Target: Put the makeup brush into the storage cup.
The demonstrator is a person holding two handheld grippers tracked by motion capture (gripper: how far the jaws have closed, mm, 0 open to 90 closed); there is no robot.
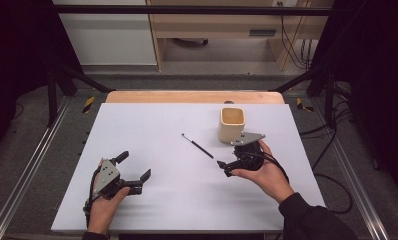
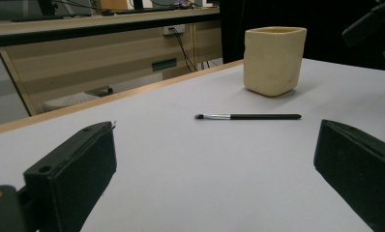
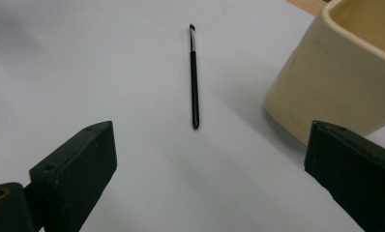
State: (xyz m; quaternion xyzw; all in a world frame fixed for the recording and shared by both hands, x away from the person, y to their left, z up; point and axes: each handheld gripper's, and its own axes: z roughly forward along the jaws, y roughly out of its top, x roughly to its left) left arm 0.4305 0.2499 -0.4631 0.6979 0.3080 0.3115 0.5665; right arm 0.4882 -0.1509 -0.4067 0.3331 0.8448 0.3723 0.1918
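Observation:
A thin black brush with a metal ferrule lies flat near the middle of the white tabletop. A cream square cup stands upright just right of it. My right gripper is open, held low behind the brush's handle end; ahead of its jaws lie the brush and, to the right, the cup. My left gripper rests open at the front left with nothing between its jaws. From there the brush lies crosswise, with the cup beyond it.
A wooden strip borders the table's far edge. Black frame posts and metal rails flank the table. Cables trail on the floor at the right. A wooden desk stands beyond.

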